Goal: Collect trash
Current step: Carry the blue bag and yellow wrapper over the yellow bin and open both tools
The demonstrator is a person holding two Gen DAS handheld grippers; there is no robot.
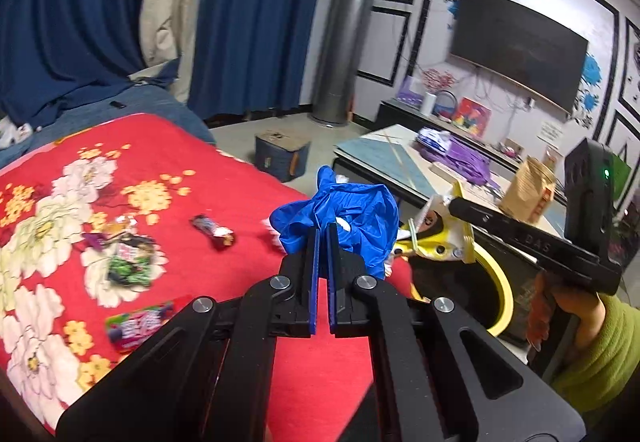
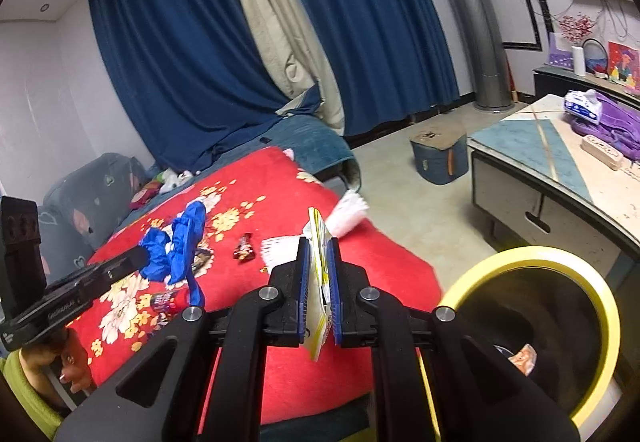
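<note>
Left gripper (image 1: 322, 232) clamped on crumpled blue glove (image 1: 352, 213), above red blanket (image 1: 240, 177) edge. Right gripper (image 2: 319, 246) pinching yellow-white wrapper (image 2: 318, 262) beside yellow-rimmed bin (image 2: 532, 322). 1 dark candy wrapper (image 1: 214, 232) lying on blanket.
</note>
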